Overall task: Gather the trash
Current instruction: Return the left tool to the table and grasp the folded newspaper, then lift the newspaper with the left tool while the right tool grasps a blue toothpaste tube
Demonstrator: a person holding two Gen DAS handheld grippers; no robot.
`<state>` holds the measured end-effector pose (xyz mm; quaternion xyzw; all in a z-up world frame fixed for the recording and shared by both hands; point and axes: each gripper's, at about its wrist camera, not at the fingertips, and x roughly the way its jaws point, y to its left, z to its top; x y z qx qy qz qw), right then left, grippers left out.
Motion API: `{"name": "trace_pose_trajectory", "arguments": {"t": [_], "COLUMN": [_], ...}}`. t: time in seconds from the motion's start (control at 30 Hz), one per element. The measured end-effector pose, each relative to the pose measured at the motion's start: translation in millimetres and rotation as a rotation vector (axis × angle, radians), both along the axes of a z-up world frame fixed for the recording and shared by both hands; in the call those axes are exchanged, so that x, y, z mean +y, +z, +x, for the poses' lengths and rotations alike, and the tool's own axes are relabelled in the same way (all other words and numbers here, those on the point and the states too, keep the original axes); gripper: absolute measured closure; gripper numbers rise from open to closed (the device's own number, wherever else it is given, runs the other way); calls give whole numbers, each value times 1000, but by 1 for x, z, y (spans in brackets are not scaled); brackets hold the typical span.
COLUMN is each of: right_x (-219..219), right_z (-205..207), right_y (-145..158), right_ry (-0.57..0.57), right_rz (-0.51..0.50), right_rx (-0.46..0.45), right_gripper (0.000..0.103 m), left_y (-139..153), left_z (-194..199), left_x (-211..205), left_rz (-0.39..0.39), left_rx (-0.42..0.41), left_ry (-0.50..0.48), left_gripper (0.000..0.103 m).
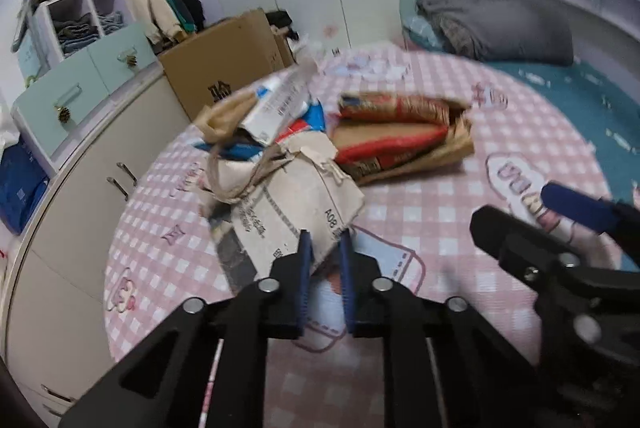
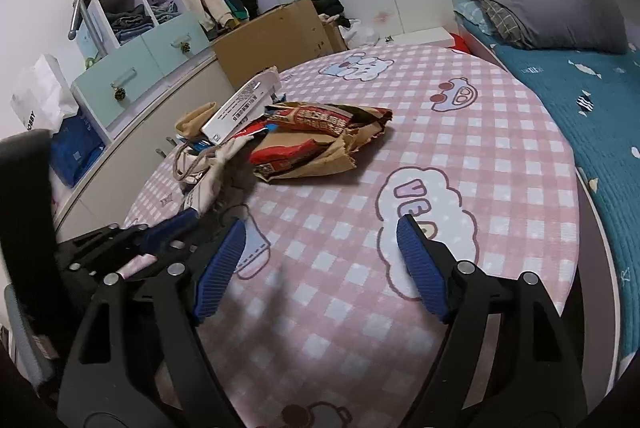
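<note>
A pile of trash lies at the left of a round table with a pink checked cloth (image 1: 420, 216) (image 2: 480, 131). The pile holds a flattened brown paper bag with twine handles (image 1: 288, 195) (image 2: 208, 183), red snack wrappers (image 1: 392, 107) (image 2: 316, 119) on torn brown paper, and a white carton (image 1: 276, 99) (image 2: 244, 99). My left gripper (image 1: 325, 238) (image 2: 192, 218) is shut on the near edge of the paper bag. My right gripper (image 2: 322, 228) (image 1: 532, 211) hovers open over bare cloth to the right of the pile, with nothing between its fingers.
A big cardboard box (image 1: 224, 63) (image 2: 276, 39) stands behind the table. Mint drawers (image 1: 80, 87) and shelves of clothes are at the left, with a white bag (image 2: 40, 95) and a blue bag (image 2: 76, 147). A bed with a teal cover (image 2: 580, 87) and a grey blanket (image 1: 500, 23) is at the right.
</note>
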<state>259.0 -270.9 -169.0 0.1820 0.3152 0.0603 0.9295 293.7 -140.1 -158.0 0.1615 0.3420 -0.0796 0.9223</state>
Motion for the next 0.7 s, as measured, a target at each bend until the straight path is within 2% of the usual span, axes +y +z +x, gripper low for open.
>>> {"name": "trace_pose_trajectory", "arguments": {"t": [0.13, 0.3, 0.4, 0.47, 0.53, 0.7], "right_x": [8, 24, 36, 46, 54, 77], "right_z": [-5, -10, -12, -13, -13, -12], "right_y": [8, 17, 22, 26, 29, 31], "right_ry": [15, 51, 75, 95, 109, 145], "right_rz": [0, 4, -2, -5, -9, -19], "right_rx": [-17, -32, -40, -43, -47, -46], "right_gripper": [26, 26, 26, 26, 26, 26], "left_y": [18, 35, 37, 36, 33, 25], "left_z": [-18, -42, -54, -60, -62, -61], "left_x": [29, 80, 108, 129, 143, 158], "left_rz": [-101, -302, -414, -504, -562, -557], "left_rx": [-38, -37, -22, 5, 28, 32], "left_ry": [24, 51, 69, 85, 95, 134], "left_gripper": [94, 95, 95, 99, 100, 97]}}
